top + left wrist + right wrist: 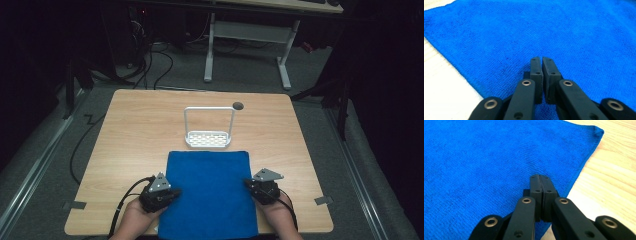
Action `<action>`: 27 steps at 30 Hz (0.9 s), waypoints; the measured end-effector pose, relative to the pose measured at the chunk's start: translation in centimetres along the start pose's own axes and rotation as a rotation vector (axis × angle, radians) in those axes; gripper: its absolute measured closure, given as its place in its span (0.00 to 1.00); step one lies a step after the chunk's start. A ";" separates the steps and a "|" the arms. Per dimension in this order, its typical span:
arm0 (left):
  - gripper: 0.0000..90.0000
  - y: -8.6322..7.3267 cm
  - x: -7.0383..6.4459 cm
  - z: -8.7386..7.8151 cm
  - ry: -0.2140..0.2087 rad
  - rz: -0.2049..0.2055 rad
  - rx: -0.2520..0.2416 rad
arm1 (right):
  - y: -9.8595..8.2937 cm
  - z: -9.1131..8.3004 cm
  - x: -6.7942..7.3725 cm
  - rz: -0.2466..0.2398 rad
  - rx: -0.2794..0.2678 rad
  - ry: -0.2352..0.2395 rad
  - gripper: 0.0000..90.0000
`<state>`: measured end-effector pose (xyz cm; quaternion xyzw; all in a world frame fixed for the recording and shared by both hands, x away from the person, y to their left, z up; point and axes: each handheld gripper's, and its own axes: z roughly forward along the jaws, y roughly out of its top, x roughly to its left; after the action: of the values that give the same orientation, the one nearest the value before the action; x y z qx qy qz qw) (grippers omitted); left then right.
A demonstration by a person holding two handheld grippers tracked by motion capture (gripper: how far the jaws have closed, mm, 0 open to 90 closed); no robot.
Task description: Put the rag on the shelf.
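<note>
Two hand-held black grippers, bare hands, no sleeves in sight.

The left gripper (172,192) and the right gripper (248,183) are each a blocky black body topped by a grey three-cornered plate, and a black cable trails from each toward the person. In the gripper views each has two flat, rectangular black jaws on broad rounded link arms. Brass-coloured ringed rivets mark the link joints, and small dark screw holes dot the jaw faces and arms. The hands are ungloved.

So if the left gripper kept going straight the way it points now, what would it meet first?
Most likely the blue towel: the left gripper, jaws together, aims low across the cloth, with nothing else in its line. Exact height above it is unclear.
</note>
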<state>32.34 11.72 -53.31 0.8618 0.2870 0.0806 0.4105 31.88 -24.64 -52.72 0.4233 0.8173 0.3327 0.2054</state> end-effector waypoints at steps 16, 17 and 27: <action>0.79 -0.2 2.0 -1.8 0.048 -0.133 -0.132 | 0.3 -1.0 -0.2 0.055 -0.083 0.030 0.88; 0.77 -0.2 2.6 -1.9 0.062 -0.155 -0.135 | 0.3 -1.1 -0.3 0.057 -0.092 0.026 0.87; 0.75 1.5 7.5 -0.7 0.222 -0.251 -0.120 | 0.0 -1.3 -0.9 0.074 -0.115 0.038 0.81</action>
<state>38.92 15.64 -52.45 0.7790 0.4307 0.1403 0.4336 31.56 -25.89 -51.74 0.4344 0.7843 0.3945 0.2013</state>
